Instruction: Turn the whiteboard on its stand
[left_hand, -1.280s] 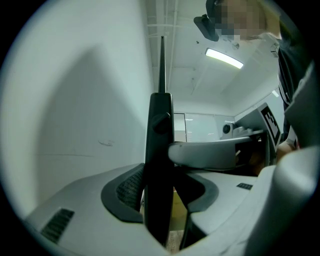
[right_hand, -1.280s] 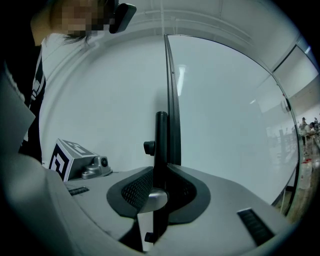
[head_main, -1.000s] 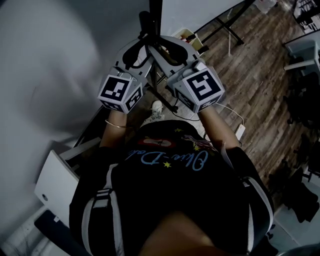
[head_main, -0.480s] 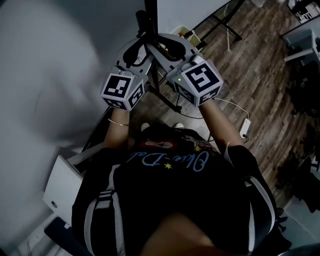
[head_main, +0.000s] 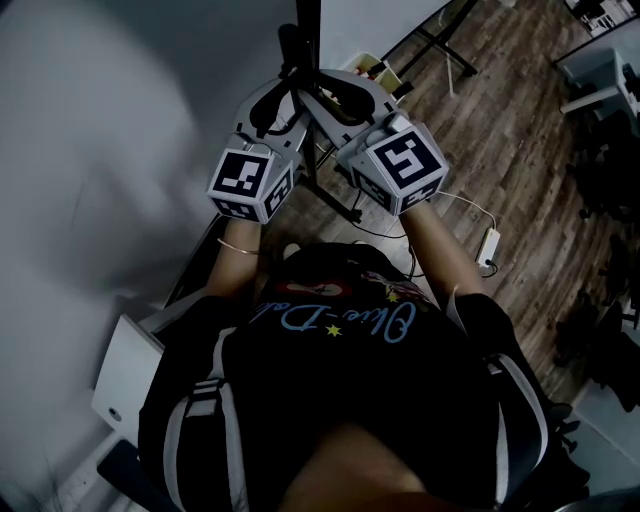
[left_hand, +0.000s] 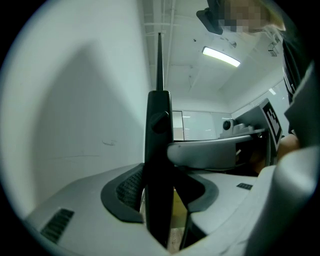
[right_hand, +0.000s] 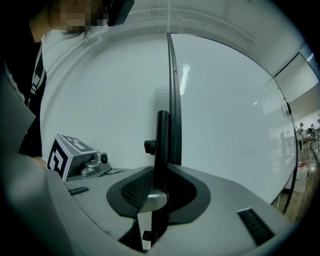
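Observation:
In the head view the whiteboard (head_main: 90, 150) stands edge-on, its black frame (head_main: 308, 20) rising at top centre. My left gripper (head_main: 290, 80) and right gripper (head_main: 322, 85) meet there from either side. In the left gripper view the black frame post (left_hand: 159, 150) stands between the jaws of the left gripper (left_hand: 160, 195); the left pad lies against it, and a thin slit shows by the right pad lower down. The right gripper (right_hand: 160, 192) is shut on the frame edge (right_hand: 172, 100), with the white board face (right_hand: 230, 130) to its right.
Black stand legs (head_main: 440, 50) spread over the wooden floor (head_main: 500, 140). A white power strip (head_main: 490, 243) with its cable lies near my right arm. A white panel (head_main: 125, 375) sits at lower left. Dark furniture (head_main: 610, 200) lines the right side.
Both grippers keep their hold on the frame and have shifted only slightly. The person's feet below the grippers have moved, and the floor at right has slid a little in view.

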